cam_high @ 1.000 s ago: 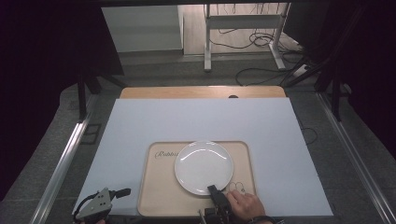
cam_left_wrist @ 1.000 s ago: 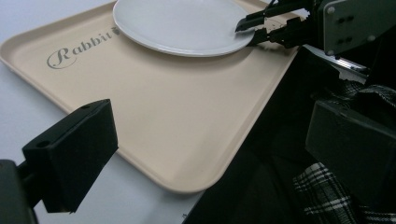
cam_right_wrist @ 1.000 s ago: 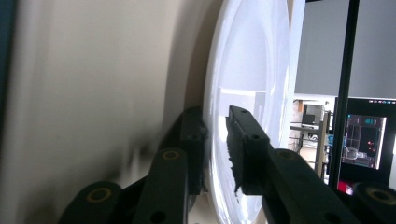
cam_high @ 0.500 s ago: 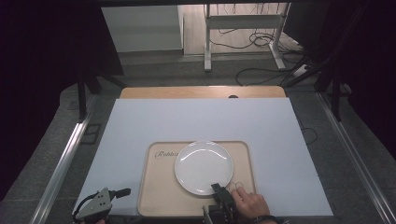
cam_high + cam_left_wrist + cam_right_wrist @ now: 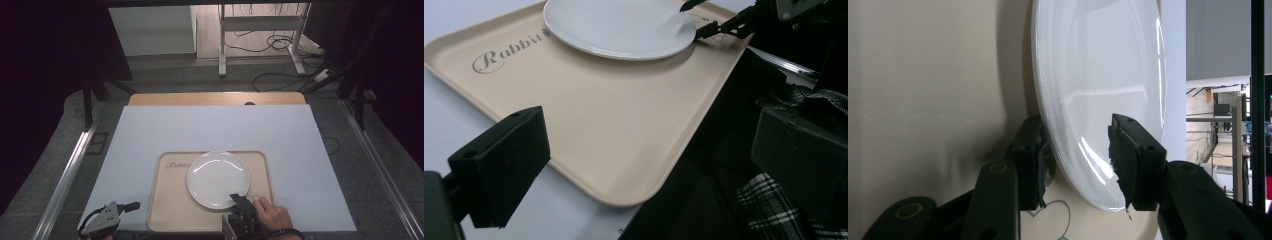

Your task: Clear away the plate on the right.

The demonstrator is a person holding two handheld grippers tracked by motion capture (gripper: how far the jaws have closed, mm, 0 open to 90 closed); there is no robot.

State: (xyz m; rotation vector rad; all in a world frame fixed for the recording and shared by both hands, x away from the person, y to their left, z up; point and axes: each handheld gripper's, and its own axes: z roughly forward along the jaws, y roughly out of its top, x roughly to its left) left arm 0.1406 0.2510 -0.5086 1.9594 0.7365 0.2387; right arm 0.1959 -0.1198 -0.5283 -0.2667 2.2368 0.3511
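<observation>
While the right gripper [image 5: 1075, 165] straddles the near rim of the white plate [image 5: 218, 179], I read the step in hand as letting go: the plate lies flat on the beige tray [image 5: 170, 210], toward its far right part, and looks set down. The jaws have just been opening. In the right gripper view one jaw sits under the rim on the tray side and the other hangs over the plate's face with a clear gap, so the pads no longer press; partly open, rim still between them, nothing gripped. Next move, by my judgement: widen a little more, then draw straight back toward the near edge without lifting, so the lower jaw does not drag or tip the plate.

Left gripper [image 5: 107, 218] rests off the tray's near left corner on the white table cover [image 5: 210, 127], jaws wide apart, holding nothing.
</observation>
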